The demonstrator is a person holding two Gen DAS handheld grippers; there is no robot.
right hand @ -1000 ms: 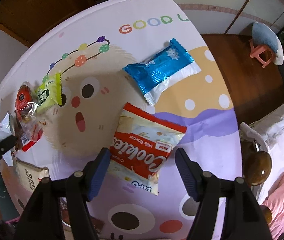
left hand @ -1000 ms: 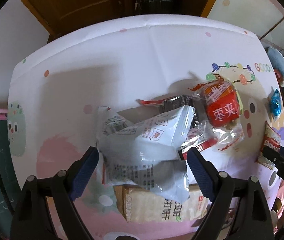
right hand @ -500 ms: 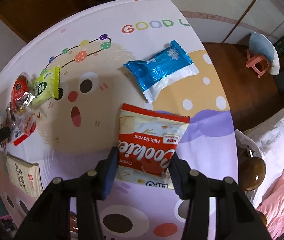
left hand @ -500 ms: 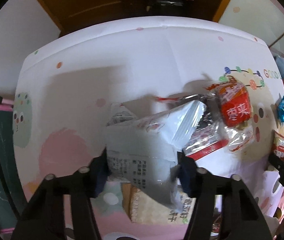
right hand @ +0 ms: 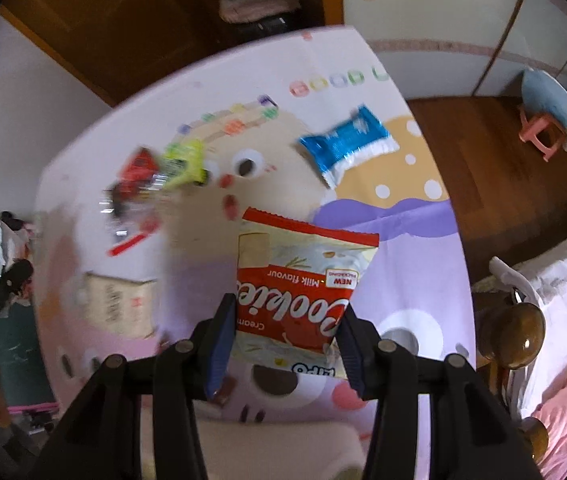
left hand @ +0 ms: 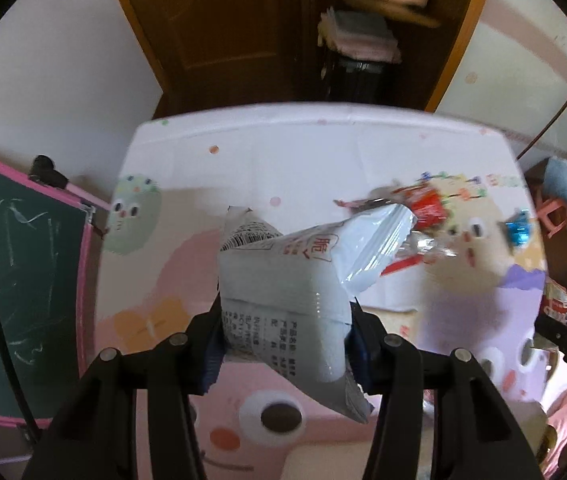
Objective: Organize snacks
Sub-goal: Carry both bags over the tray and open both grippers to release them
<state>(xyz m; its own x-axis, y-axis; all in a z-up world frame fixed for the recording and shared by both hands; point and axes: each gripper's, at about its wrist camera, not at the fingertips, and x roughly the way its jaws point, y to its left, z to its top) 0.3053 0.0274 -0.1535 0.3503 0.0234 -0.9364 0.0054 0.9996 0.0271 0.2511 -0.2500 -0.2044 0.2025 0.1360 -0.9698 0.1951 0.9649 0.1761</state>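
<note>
Left gripper (left hand: 285, 350): jaws closing on a pale grey-white snack bag (left hand: 295, 284) printed with red and black characters, pads pressing its lower half from both sides; bag tilting up and away from the jaws, clear of the cartoon-print tablecloth (left hand: 243, 152)

Right gripper (right hand: 283, 350): clamping a red-and-white cookie packet (right hand: 303, 276) by its lower edge, blue pads (right hand: 219, 346) touching both sides; packet standing out ahead of the jaws, above the purple area of the cloth

Lying on the table in the right wrist view:
- blue-and-white foil pack (right hand: 345, 142), near the far right edge, well apart from the held packet
- yellow-green packet (right hand: 185, 162), just beside a red packet (right hand: 137, 168); both blurring
- clear wrapper with a red strip (right hand: 131, 224), just below the red packet
- beige box with printed text (right hand: 119, 306), near the left edge

Showing beyond the table: wooden door (left hand: 211, 24), green chalkboard with pink frame (left hand: 15, 272), pink stool (right hand: 541, 132)
</note>
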